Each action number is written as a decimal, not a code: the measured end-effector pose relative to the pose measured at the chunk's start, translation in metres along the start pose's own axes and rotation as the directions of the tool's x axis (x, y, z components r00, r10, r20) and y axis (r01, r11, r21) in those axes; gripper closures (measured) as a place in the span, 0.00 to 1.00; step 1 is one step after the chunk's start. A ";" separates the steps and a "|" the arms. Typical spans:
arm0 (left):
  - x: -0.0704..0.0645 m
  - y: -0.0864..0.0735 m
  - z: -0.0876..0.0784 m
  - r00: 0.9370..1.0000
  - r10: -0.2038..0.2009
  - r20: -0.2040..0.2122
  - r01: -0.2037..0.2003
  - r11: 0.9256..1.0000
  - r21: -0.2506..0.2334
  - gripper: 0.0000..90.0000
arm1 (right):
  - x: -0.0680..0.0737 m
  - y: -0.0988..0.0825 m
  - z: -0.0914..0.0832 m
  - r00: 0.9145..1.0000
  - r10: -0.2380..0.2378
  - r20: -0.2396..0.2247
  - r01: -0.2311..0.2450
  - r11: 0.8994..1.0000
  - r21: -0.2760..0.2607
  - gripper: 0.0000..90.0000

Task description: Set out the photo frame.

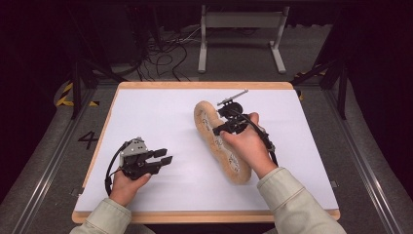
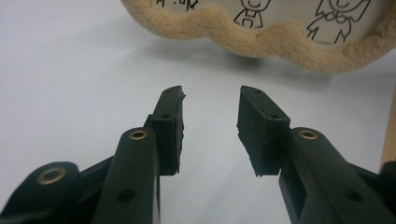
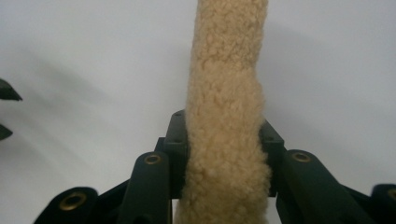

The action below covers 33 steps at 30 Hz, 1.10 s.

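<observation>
My left gripper (image 1: 164,157) rests on the white table (image 1: 146,117), jaws apart and empty, waiting its turn. Right of centre, my right gripper (image 1: 225,127) clamps the fleecy pouch (image 1: 214,131) by its edge to stand it up.

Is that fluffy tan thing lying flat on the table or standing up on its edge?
On edge. The fluffy tan case stands with its printed side facing sideways, and the right gripper pinches its plush rim from both sides.
</observation>
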<state>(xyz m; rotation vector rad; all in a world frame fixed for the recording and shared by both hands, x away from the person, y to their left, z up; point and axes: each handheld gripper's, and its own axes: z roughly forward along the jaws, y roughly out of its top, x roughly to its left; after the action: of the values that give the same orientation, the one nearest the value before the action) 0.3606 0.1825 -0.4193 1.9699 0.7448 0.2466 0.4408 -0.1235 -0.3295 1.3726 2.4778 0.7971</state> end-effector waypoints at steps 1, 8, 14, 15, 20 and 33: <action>0.000 0.000 0.000 1.000 0.000 0.000 0.000 1.000 0.000 0.68 | 0.000 0.000 0.000 1.000 0.000 0.000 0.000 1.000 0.000 0.74; 0.002 -0.008 -0.011 0.999 -0.024 -0.026 0.024 1.000 -0.005 0.69 | 0.005 0.013 -0.019 0.980 -0.196 -0.045 0.196 0.981 -0.019 0.74; 0.004 -0.013 -0.019 0.998 -0.034 -0.048 0.033 0.999 -0.004 0.70 | 0.007 0.019 -0.028 0.964 -0.259 -0.062 0.257 0.966 -0.038 0.74; 0.004 -0.014 -0.020 0.998 -0.033 -0.050 0.033 0.999 -0.003 0.70 | 0.005 0.021 -0.029 0.953 -0.293 -0.075 0.292 0.956 -0.035 0.74; 0.005 -0.017 -0.023 0.997 -0.047 -0.059 0.047 0.999 -0.004 0.70 | 0.003 0.029 -0.031 0.917 -0.376 -0.135 0.377 0.926 -0.018 0.74; 0.006 -0.016 -0.019 0.998 -0.041 -0.052 0.041 0.999 0.005 0.70 | -0.011 0.042 -0.024 0.775 -0.561 -0.292 0.588 0.809 0.007 0.74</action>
<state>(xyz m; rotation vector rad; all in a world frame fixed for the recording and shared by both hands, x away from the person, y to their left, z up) 0.3500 0.2056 -0.4239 1.9583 0.8195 0.2716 0.4665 -0.1235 -0.2875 0.4551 2.9394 0.7578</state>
